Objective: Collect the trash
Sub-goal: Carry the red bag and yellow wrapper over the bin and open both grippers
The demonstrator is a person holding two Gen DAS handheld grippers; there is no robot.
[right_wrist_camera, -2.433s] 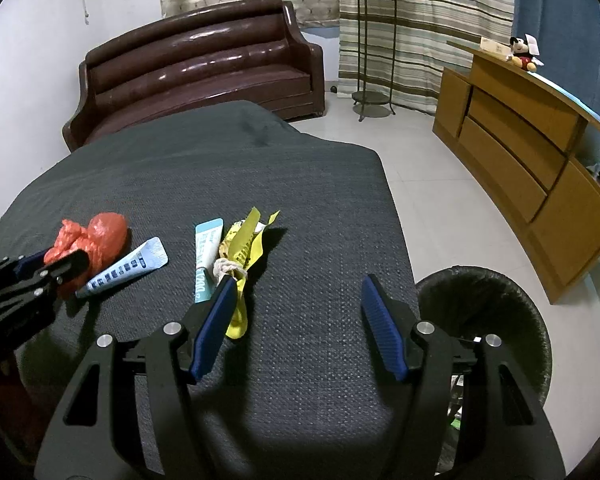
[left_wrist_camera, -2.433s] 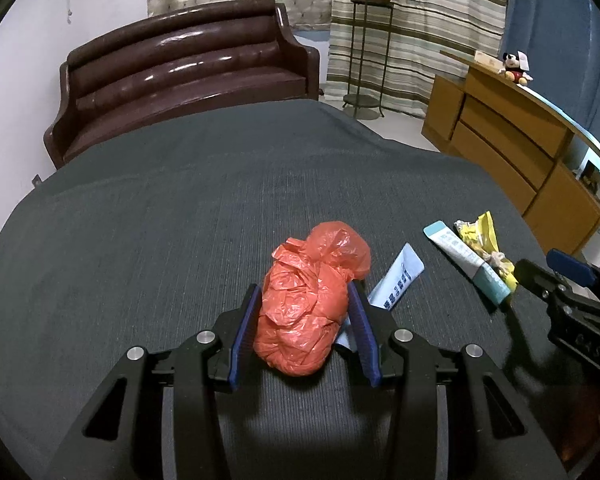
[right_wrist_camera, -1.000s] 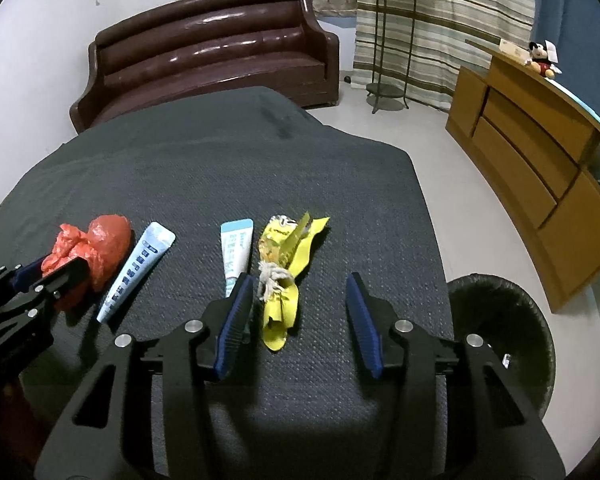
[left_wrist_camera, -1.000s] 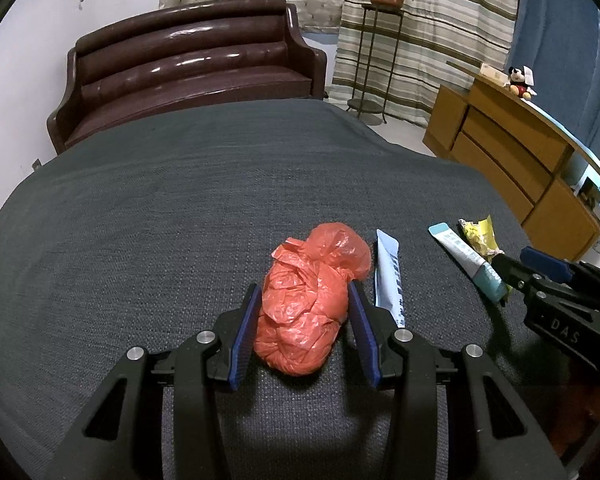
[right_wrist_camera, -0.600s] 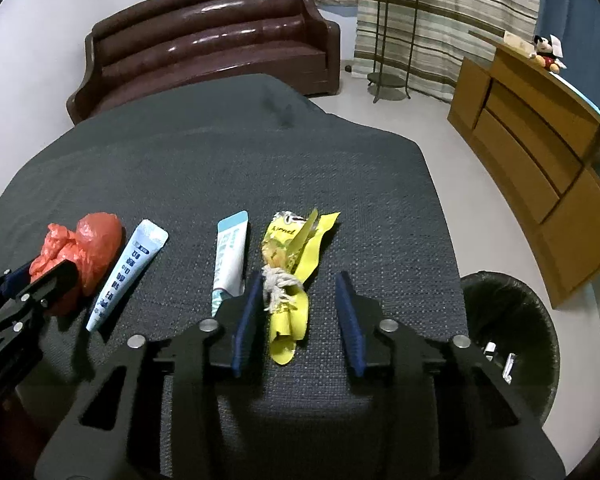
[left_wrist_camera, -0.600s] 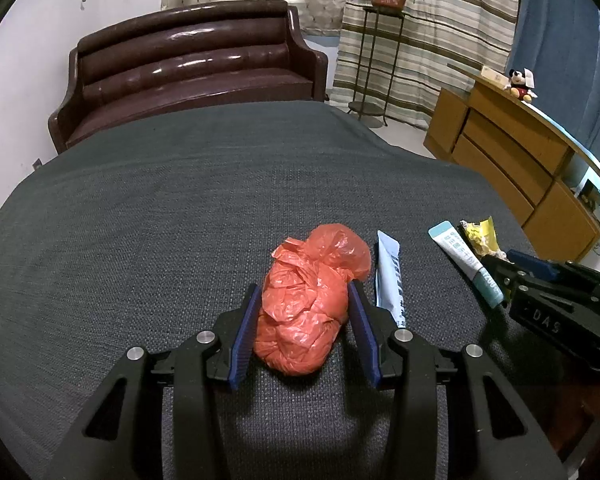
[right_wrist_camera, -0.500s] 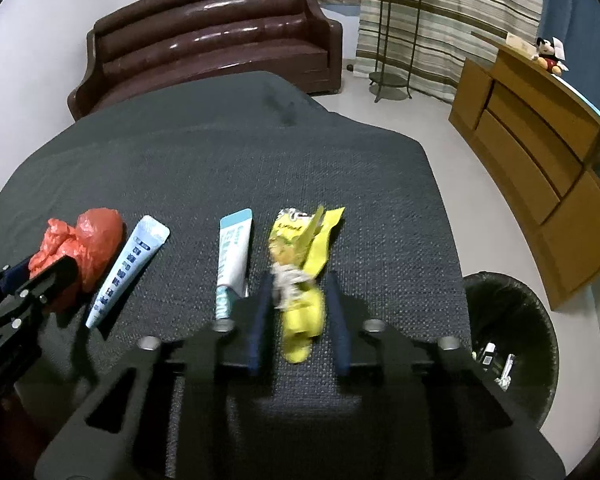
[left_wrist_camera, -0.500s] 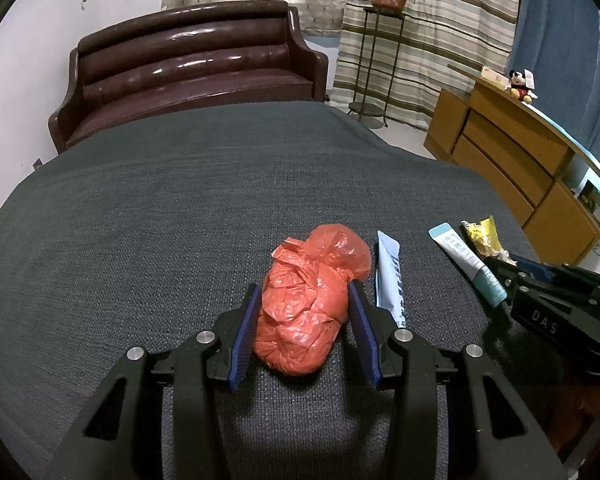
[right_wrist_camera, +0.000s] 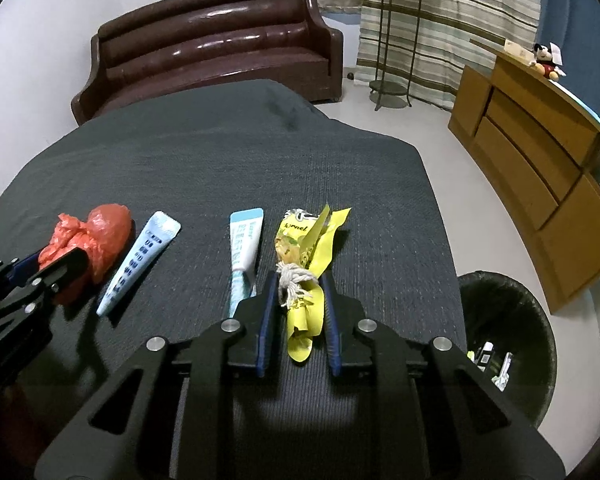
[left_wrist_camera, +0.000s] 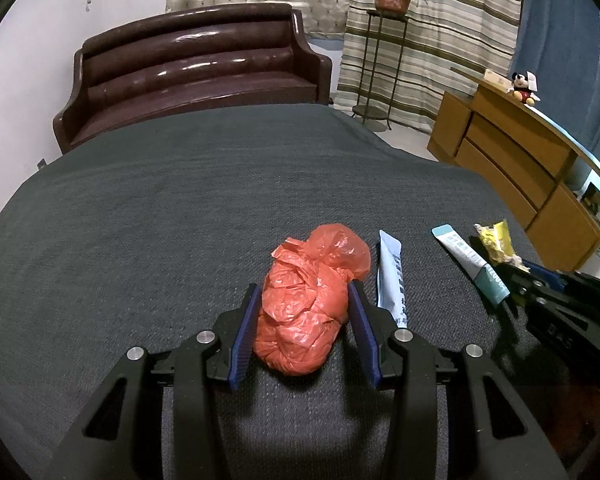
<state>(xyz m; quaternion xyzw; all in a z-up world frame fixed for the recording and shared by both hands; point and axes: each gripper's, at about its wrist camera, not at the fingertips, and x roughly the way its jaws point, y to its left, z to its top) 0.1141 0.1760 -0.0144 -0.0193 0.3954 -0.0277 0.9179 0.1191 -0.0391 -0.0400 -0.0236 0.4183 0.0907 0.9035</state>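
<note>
Narrowed since before, right hand-held gripper (right_wrist_camera: pixel 300 280) pinches yellow wrapper (right_wrist_camera: pixel 306 264); left hand-held gripper (left_wrist_camera: pixel 304 300) grips red bag (left_wrist_camera: pixel 306 300).

Dim indoor light, glare on the sofa (left_wrist_camera: pixel 196 68), soft shadows, strong fisheye bending with dark corners.

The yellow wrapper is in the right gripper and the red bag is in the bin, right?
Not quite. The red bag isn't in the bin; it's on the table between the left gripper's fingers, as the left wrist view shows. The yellow wrapper is indeed in the right gripper.
</note>
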